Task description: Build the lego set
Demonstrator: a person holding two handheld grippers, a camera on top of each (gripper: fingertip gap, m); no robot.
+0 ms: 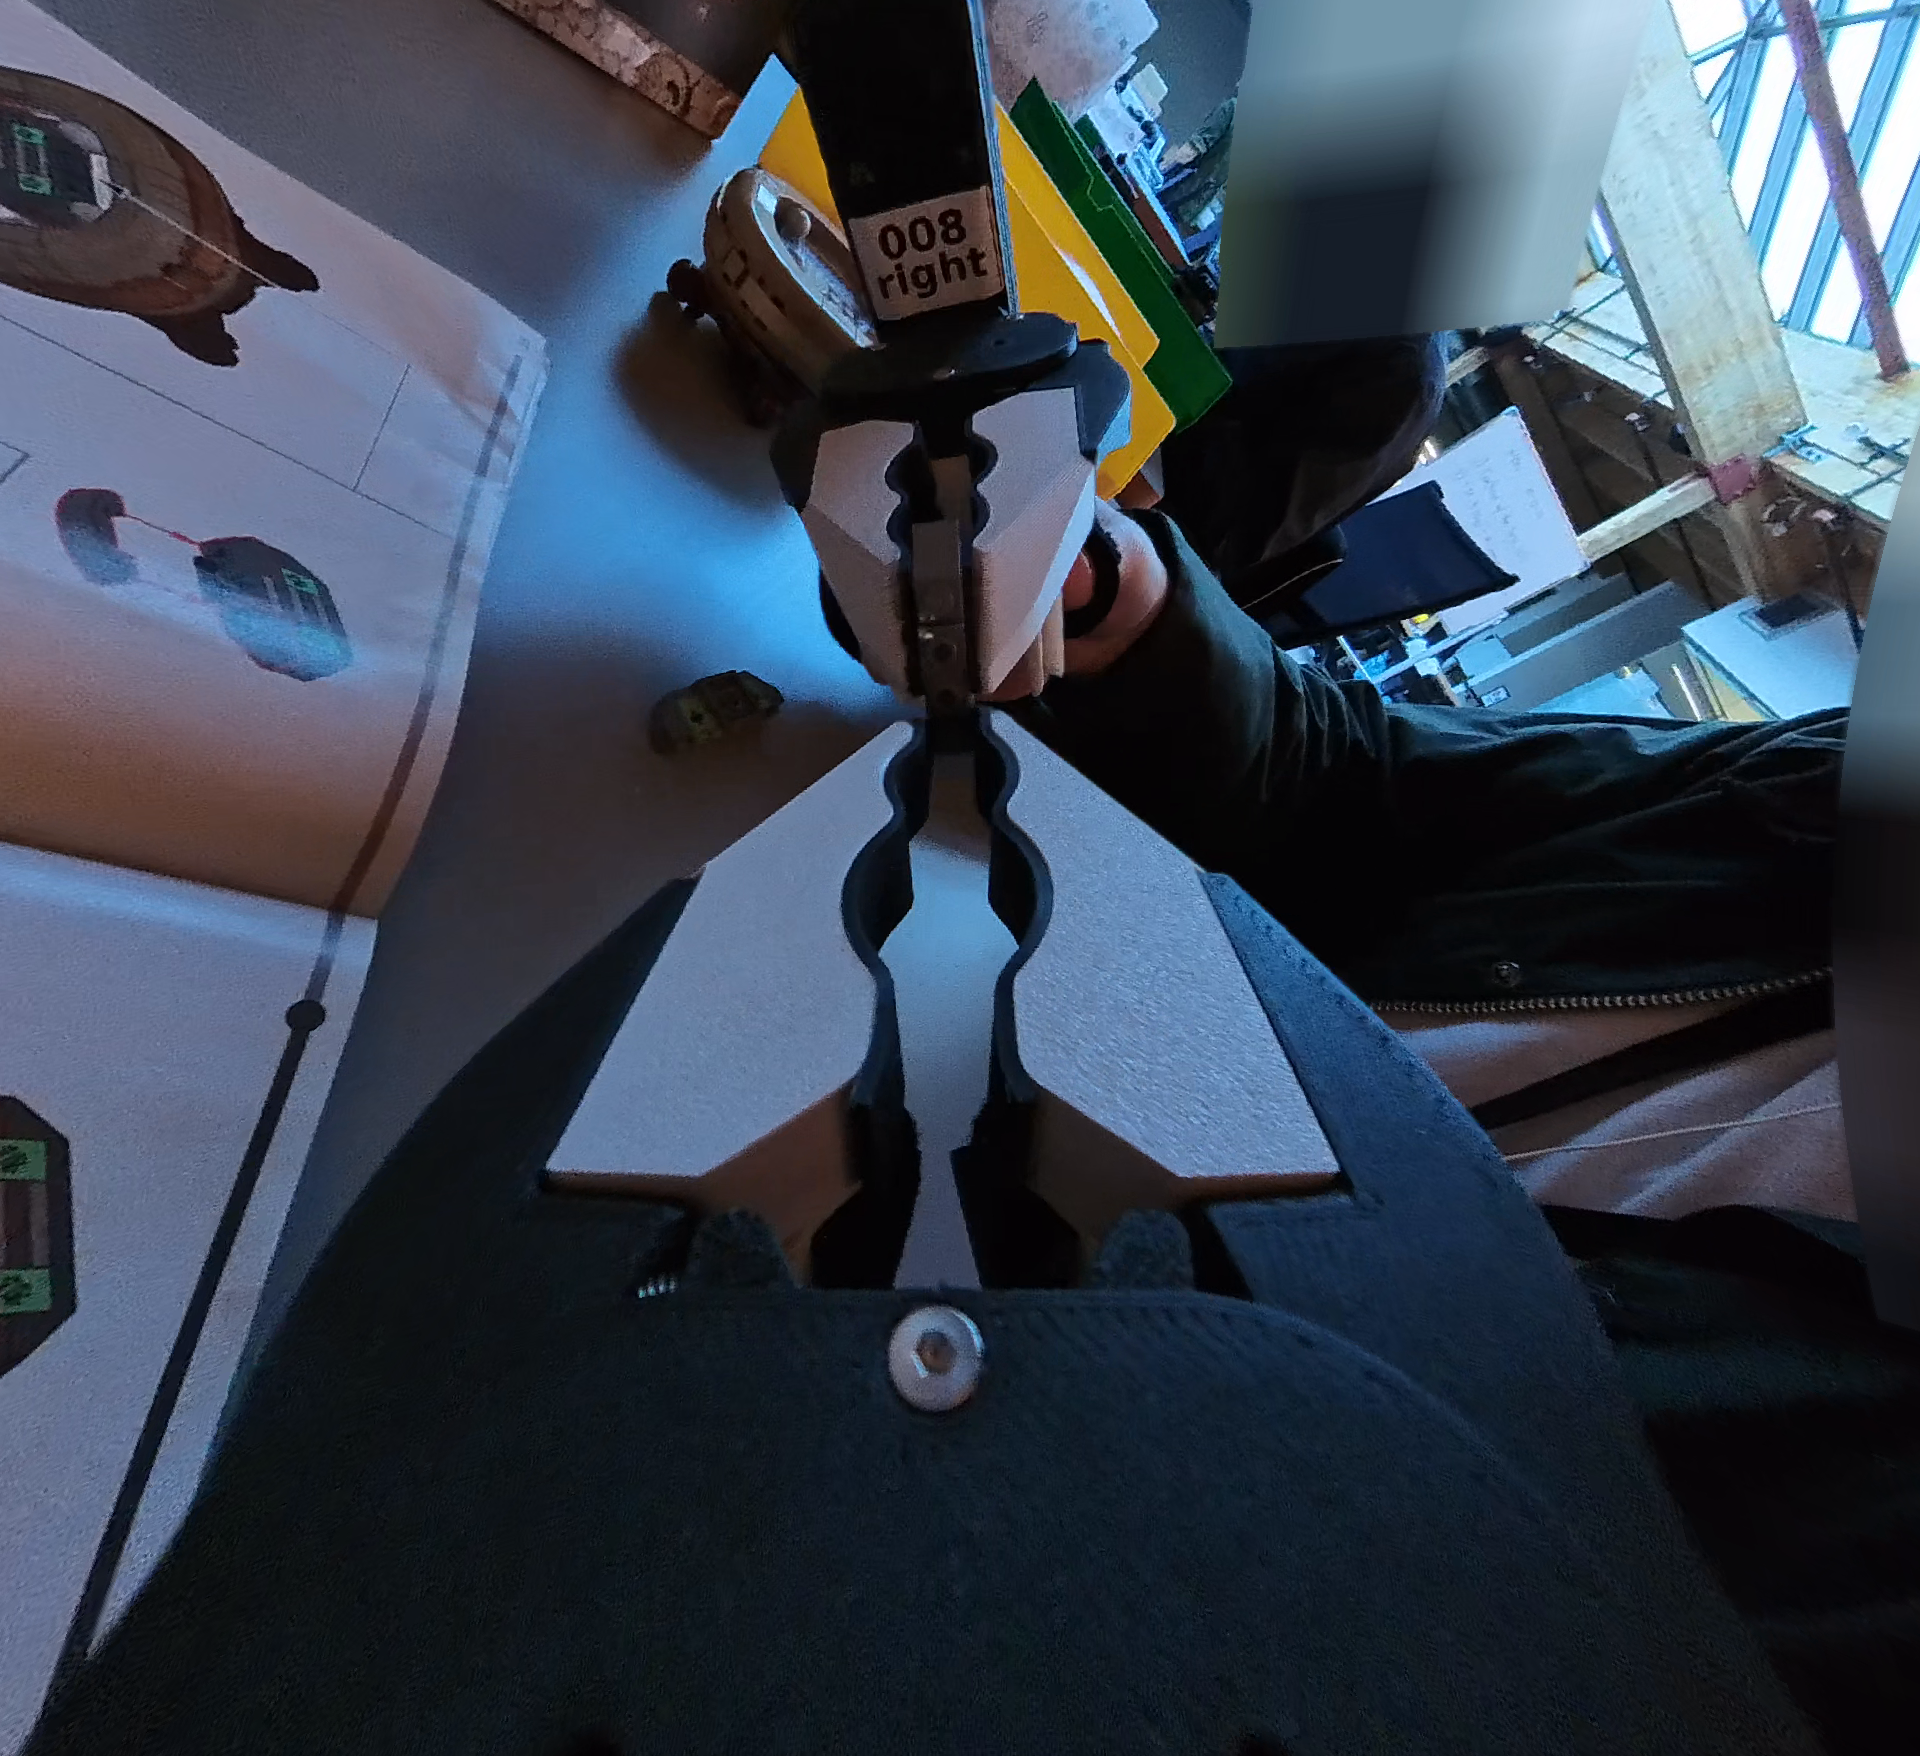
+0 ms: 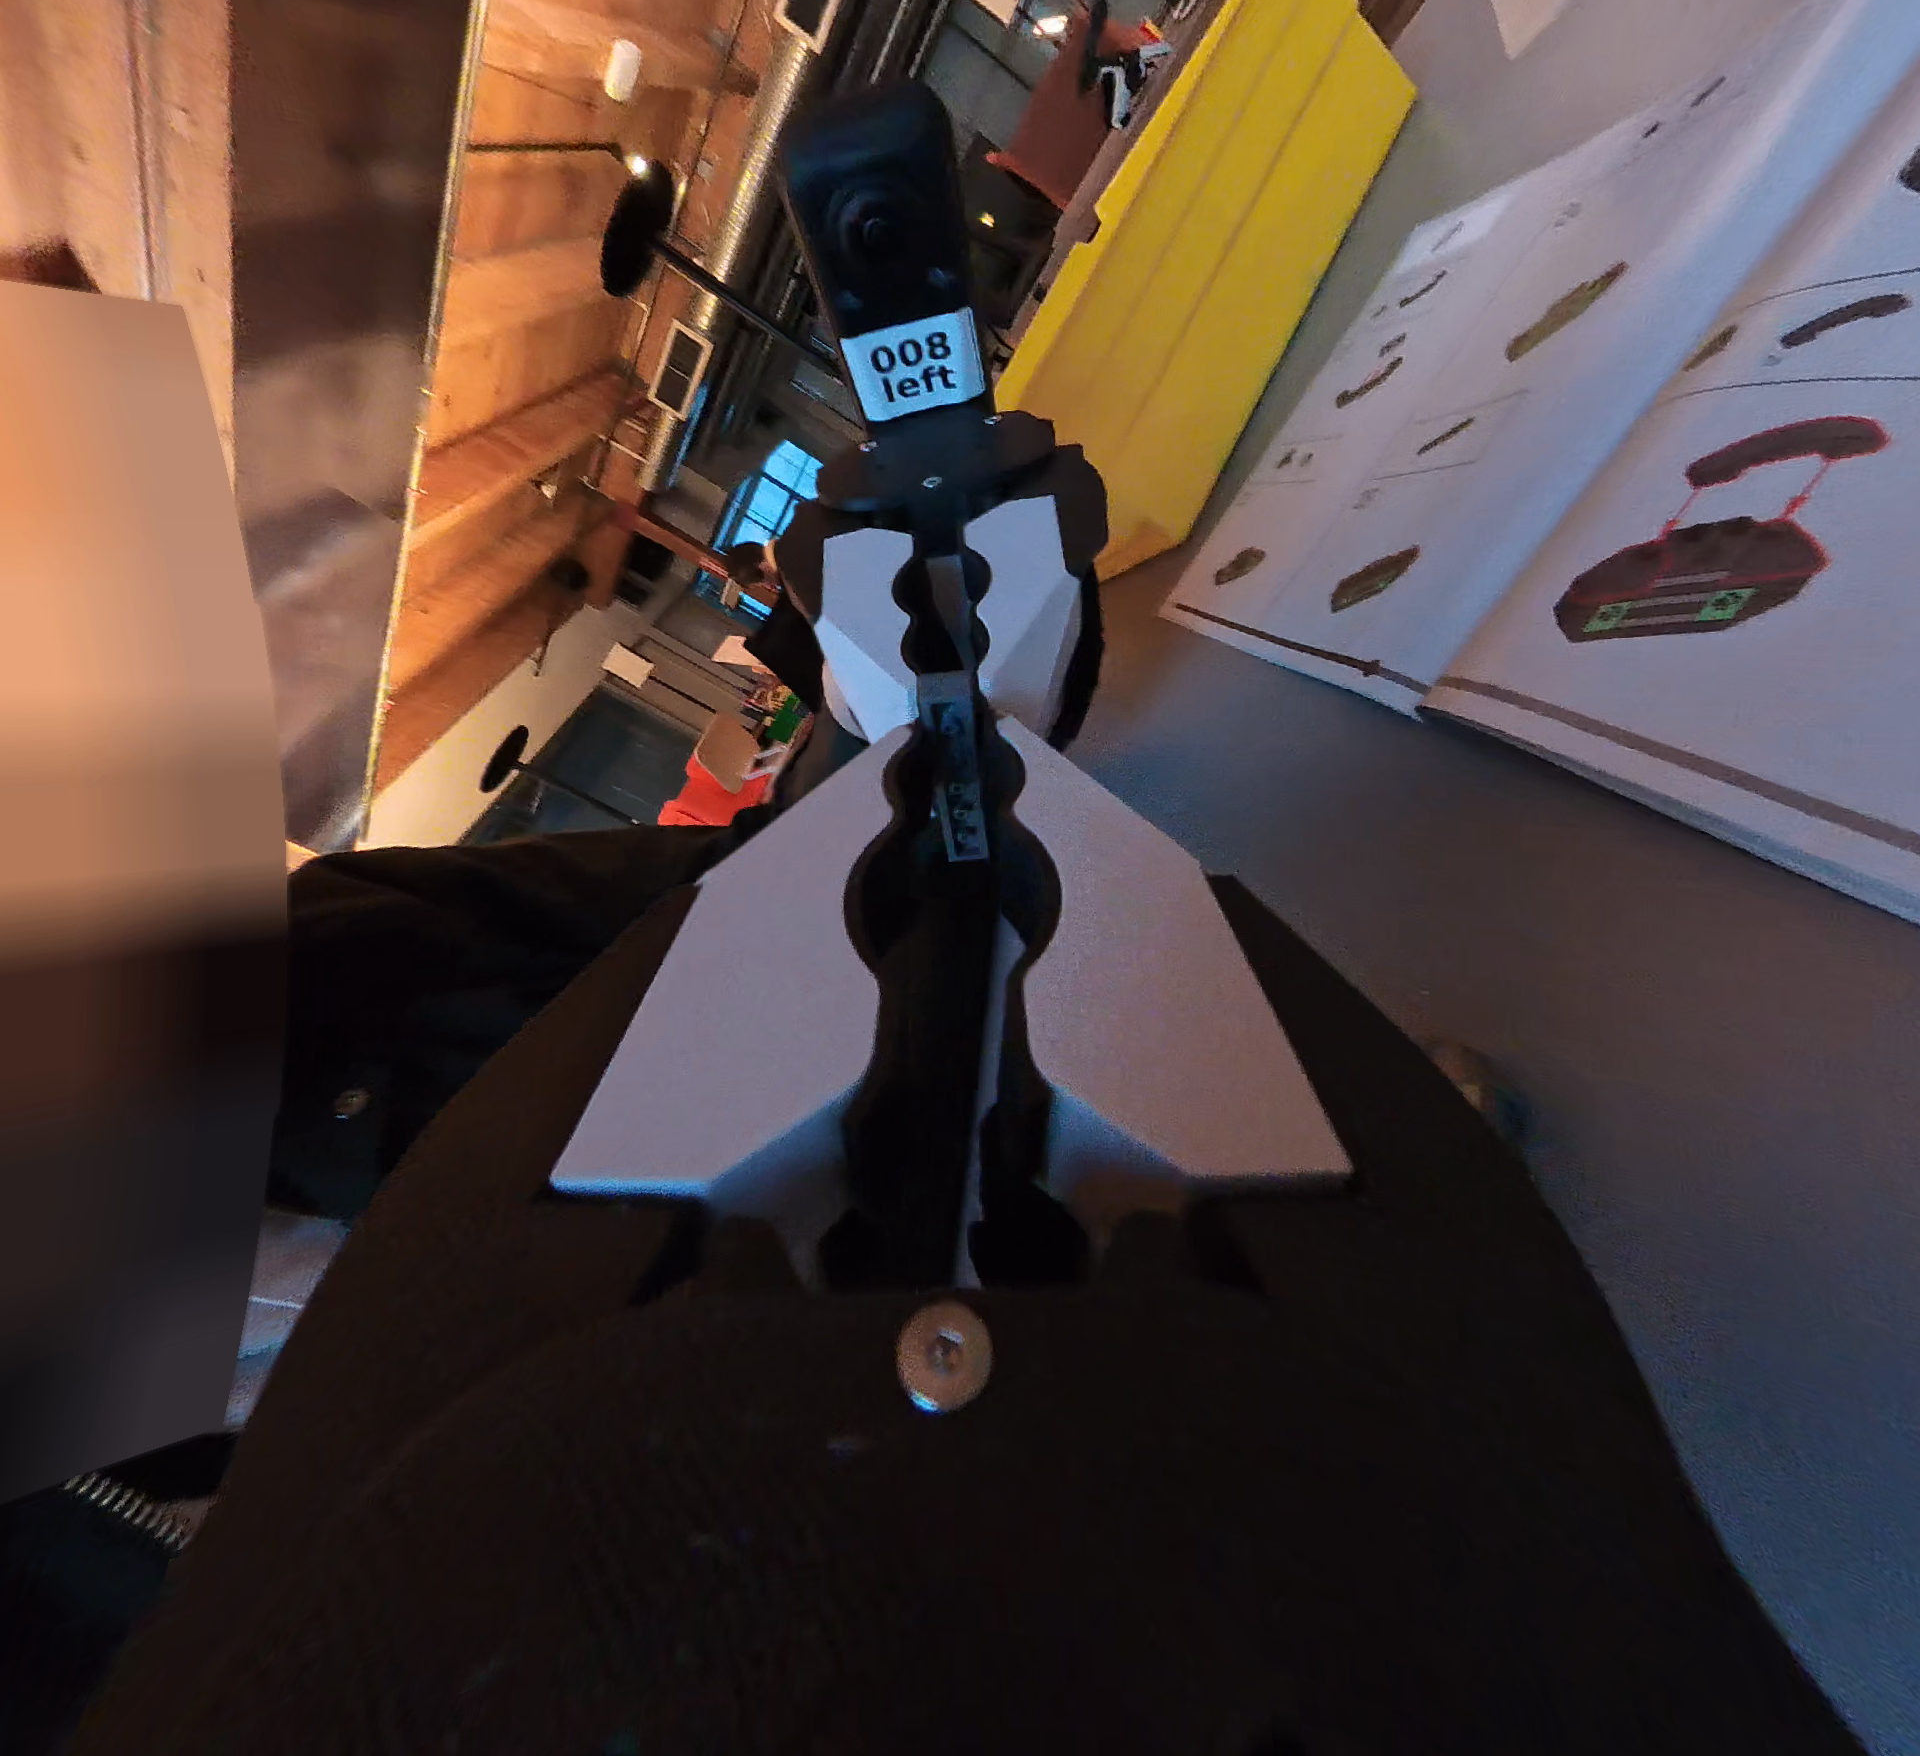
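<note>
Centre frame, the right gripper [image 2: 961,761] and the left gripper [image 1: 951,730] meet tip to tip, each clenched on a small grey lego piece [image 2: 961,807]. A slight misalignment could twist the pieces loose, dropping them onto the grey table [image 1: 582,563].

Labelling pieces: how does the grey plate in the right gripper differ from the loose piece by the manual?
Grey plate is long, thin, grey; loose piece is short, chunky, dark with green. Grey plate is clamped in the right gripper; loose piece lies free on the table. Both are small.
</note>
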